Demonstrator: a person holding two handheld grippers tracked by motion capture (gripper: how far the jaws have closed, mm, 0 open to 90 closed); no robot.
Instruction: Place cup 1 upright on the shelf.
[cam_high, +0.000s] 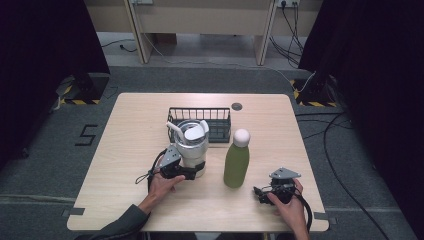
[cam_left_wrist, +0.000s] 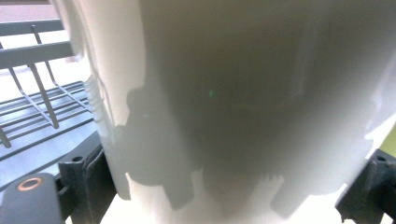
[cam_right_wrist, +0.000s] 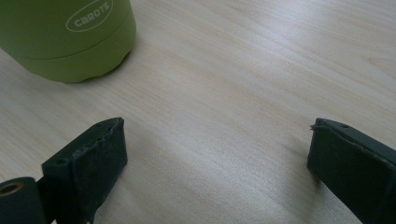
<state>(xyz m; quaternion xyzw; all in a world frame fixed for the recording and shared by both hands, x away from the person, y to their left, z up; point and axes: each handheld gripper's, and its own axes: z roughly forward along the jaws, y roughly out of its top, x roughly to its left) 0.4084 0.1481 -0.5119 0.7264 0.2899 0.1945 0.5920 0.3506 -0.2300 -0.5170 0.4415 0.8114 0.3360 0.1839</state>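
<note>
1. the left tool (cam_high: 192, 171) is seen at the near-left side of the white tumbler (cam_high: 192, 145), its jaws set on either side of the lower body; in the left gripper view the white wall (cam_left_wrist: 243, 93) lies between both jaws, so the tool is judged closed on the tumbler, though firm contact on the right jaw cannot be told.
2. the tumbler stands upright near the middle of the desk (cam_high: 130, 130), long axis vertical, lid and straw on top, just in front of the wire basket (cam_high: 220, 122).
3. the basket lies directly beyond the tumbler; any lift into it would run up and away.
4. the right tool (cam_high: 260, 193) rests low at the near right, jaws wide apart around bare desk.
5. the green bottle (cam_high: 236, 160) stands upright between both tools, apart from the tumbler; it is nearer the right tool.
</note>
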